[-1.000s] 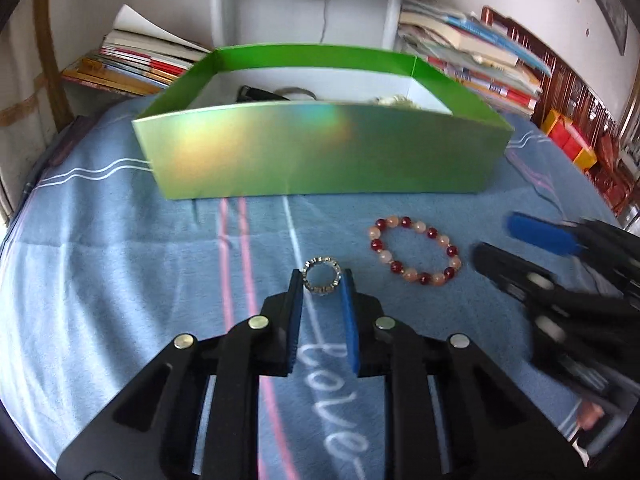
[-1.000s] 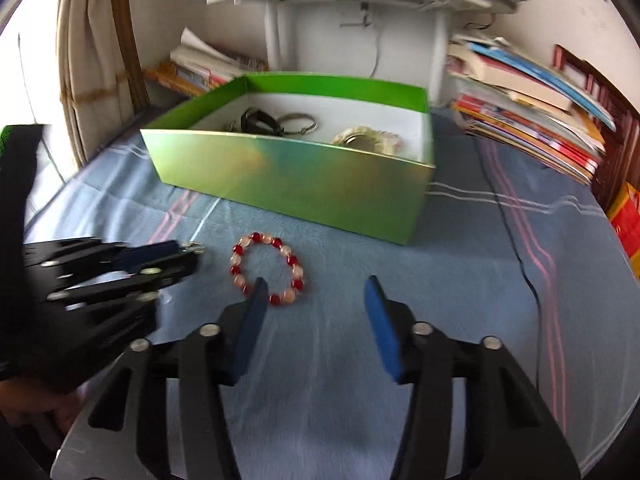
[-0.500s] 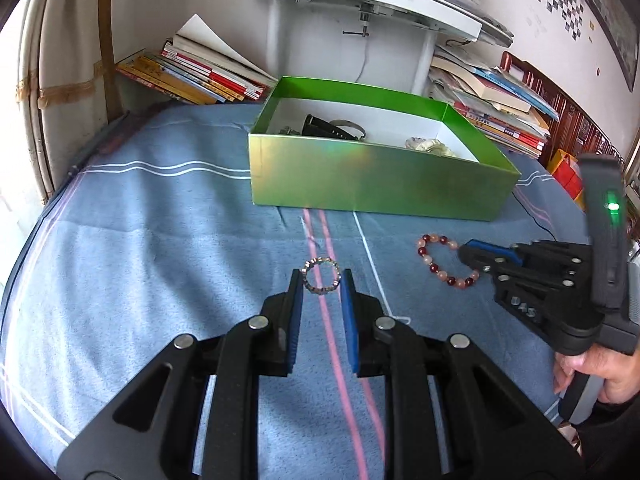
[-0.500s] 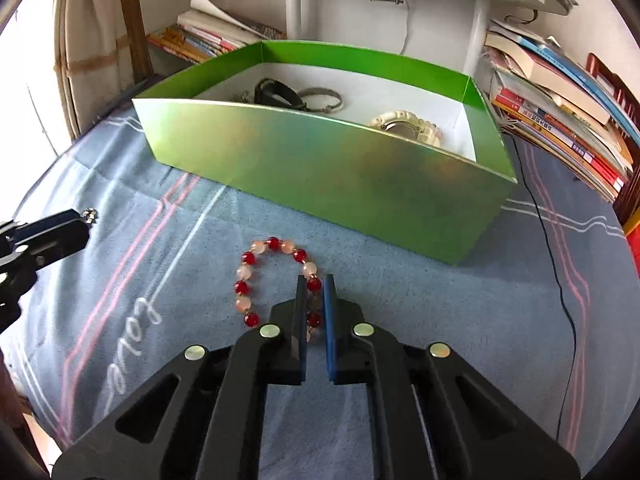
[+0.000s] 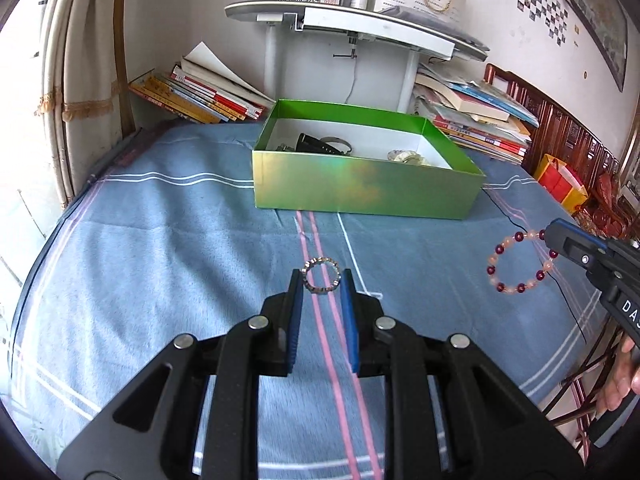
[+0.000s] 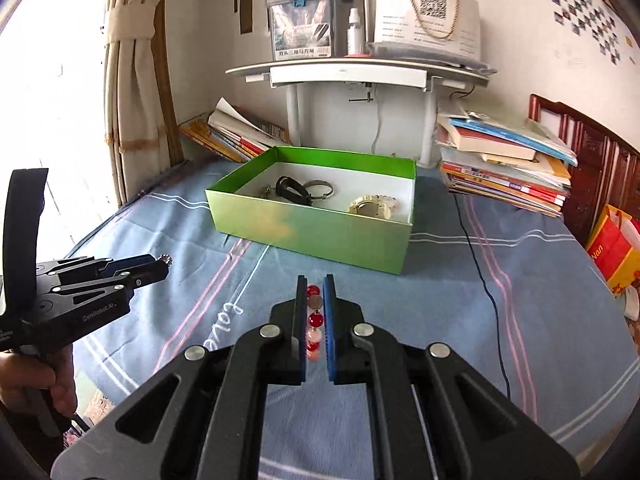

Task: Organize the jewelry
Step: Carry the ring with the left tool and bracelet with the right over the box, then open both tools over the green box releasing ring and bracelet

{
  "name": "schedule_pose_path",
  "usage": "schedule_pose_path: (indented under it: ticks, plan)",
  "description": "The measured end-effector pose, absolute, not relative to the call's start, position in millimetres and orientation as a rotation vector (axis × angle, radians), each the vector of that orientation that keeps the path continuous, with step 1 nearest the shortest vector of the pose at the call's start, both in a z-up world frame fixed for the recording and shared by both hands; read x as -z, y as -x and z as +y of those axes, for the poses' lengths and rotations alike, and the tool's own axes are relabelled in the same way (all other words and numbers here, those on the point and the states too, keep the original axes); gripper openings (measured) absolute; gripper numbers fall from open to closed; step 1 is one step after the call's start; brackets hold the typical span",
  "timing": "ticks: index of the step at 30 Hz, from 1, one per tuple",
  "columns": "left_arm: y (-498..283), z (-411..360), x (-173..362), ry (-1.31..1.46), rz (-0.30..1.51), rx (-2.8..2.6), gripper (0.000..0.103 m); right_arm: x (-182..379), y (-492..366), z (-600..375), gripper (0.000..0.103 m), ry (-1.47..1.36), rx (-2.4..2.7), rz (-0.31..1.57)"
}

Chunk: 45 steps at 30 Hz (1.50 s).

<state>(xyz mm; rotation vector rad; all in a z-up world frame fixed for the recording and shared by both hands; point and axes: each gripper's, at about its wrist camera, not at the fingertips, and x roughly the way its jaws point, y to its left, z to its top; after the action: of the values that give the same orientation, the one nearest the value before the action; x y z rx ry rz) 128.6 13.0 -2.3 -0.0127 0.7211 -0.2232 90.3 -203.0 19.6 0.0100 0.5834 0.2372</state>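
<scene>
My left gripper [image 5: 321, 276] is shut on a small silver beaded ring [image 5: 320, 275] and holds it above the blue cloth. My right gripper [image 6: 315, 286] is shut on a red and peach bead bracelet [image 6: 314, 312], lifted off the cloth; the bracelet hangs from it in the left wrist view [image 5: 518, 263]. The open green box [image 6: 316, 232] stands ahead of both grippers, with a black strap [image 6: 294, 190], a metal ring [image 6: 319, 189] and a cream bracelet [image 6: 372, 206] inside.
Stacks of books [image 6: 504, 168] lie to the right behind the box and more books [image 5: 200, 96] to the left. A white stand [image 5: 340, 28] rises behind the box. A black cable [image 6: 476, 264] runs over the blue cloth [image 5: 160, 248].
Both grippers have risen and pulled back from the box. The right gripper closed on the bead bracelet and lifted it off the cloth. The left gripper kept hold of the ring.
</scene>
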Motion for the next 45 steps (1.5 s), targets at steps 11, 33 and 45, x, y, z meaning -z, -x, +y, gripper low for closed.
schedule_pose_path:
  ticks: [11, 33, 45]
  plan:
    - [-108, 14, 0, 0.007, 0.721, 0.233, 0.019, -19, -72, -210, 0.008, -0.045, -0.222, 0.562]
    - [-132, 3, 4, -0.018, 0.754, 0.242, 0.019, -11, -96, -216, 0.008, -0.056, -0.236, 0.591]
    - [-262, -21, -47, -0.074, 0.723, 0.234, 0.019, -62, -218, -195, 0.008, -0.042, -0.297, 0.496]
